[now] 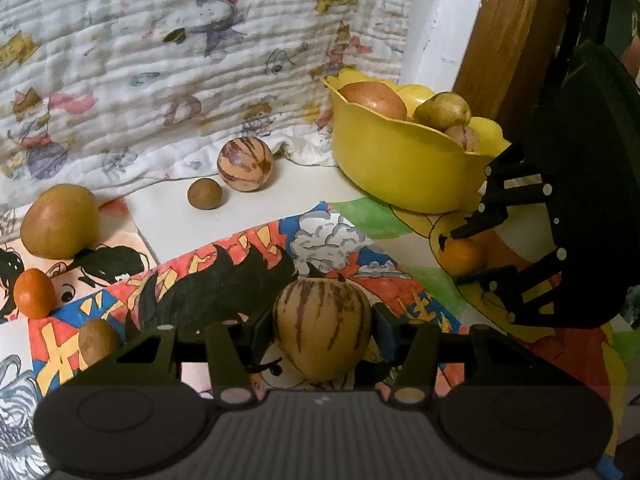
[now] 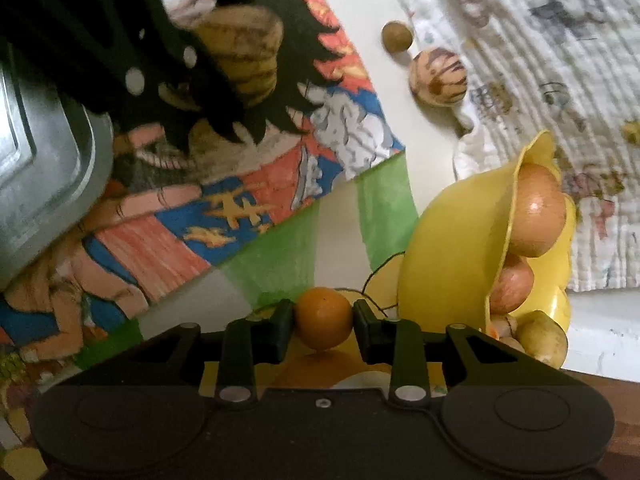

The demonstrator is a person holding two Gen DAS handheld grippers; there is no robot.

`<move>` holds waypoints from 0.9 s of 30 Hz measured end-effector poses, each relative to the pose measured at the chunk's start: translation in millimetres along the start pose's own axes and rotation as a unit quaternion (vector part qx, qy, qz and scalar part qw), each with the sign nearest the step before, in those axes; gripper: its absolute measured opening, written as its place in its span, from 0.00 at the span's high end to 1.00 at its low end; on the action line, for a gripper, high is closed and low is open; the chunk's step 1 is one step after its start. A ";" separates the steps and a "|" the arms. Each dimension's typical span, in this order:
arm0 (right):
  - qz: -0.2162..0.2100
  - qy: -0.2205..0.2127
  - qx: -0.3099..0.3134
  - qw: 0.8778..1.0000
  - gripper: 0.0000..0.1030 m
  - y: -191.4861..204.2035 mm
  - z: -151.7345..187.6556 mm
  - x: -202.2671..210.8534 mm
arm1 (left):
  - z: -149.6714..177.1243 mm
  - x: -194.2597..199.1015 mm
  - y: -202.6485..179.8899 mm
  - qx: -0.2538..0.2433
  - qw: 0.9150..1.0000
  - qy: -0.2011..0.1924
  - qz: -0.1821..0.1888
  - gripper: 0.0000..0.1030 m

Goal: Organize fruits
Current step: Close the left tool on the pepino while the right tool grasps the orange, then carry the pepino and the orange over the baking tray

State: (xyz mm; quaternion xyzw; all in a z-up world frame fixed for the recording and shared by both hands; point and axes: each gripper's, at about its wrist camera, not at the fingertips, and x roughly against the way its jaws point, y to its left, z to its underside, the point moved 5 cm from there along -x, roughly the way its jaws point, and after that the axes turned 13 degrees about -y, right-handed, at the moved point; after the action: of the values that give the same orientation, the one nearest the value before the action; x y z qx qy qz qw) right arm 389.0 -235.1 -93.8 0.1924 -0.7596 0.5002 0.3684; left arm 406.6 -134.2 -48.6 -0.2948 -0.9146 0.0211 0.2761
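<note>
My left gripper [image 1: 323, 330] is shut on a tan, purple-striped melon [image 1: 322, 326], held over the colourful drawings. My right gripper [image 2: 324, 320] is shut on a small orange [image 2: 324, 317]; it also shows in the left wrist view [image 1: 462, 256], just below the yellow bowl [image 1: 404, 164]. The bowl [image 2: 448, 248] holds several fruits, among them a red apple [image 1: 374, 100] and a green-brown fruit [image 1: 442, 110]. Loose on the table: a second striped melon [image 1: 245, 164], a small brown fruit [image 1: 205, 194], a large brown pear [image 1: 60, 220], another orange [image 1: 34, 293] and a small tan fruit [image 1: 98, 340].
A printed white cloth [image 1: 160, 60] hangs along the back. A wooden post [image 1: 504, 32] stands behind the bowl. A grey metal tray [image 2: 44, 184] lies at the left in the right wrist view. Coloured drawings [image 1: 248, 256] cover the table.
</note>
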 end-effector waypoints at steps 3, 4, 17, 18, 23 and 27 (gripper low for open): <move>0.002 -0.022 -0.009 1.000 0.67 3.8 -7.4 9.3 | 1.5 3.3 0.2 -0.002 1.000 0.002 0.001 0.45; 0.003 -0.028 -0.010 1.000 0.67 5.1 -9.7 12.4 | 1.5 4.3 0.3 -0.001 1.000 0.002 0.001 0.45; 0.023 -0.138 -0.027 0.990 0.67 24.2 -39.9 71.9 | -9.0 55.8 10.0 0.030 0.999 -0.021 -0.020 0.45; 0.023 -0.147 -0.029 0.989 0.67 26.9 -41.6 76.4 | -9.0 61.6 10.5 0.030 0.999 -0.023 -0.022 0.45; 0.014 -0.189 -0.042 0.981 0.67 45.2 -51.3 101.1 | -4.9 94.3 10.3 0.031 0.999 -0.030 -0.031 0.45; -0.003 -0.219 -0.059 0.974 0.67 64.3 -56.5 117.4 | 3.1 117.7 7.5 0.030 0.998 -0.030 -0.036 0.45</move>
State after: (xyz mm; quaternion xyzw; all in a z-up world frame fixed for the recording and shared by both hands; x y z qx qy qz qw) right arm 290.4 -147.8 -32.4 0.2776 -0.8496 0.3989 0.2051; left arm 329.6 -62.8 5.2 -0.2523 -0.9316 0.0469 0.2576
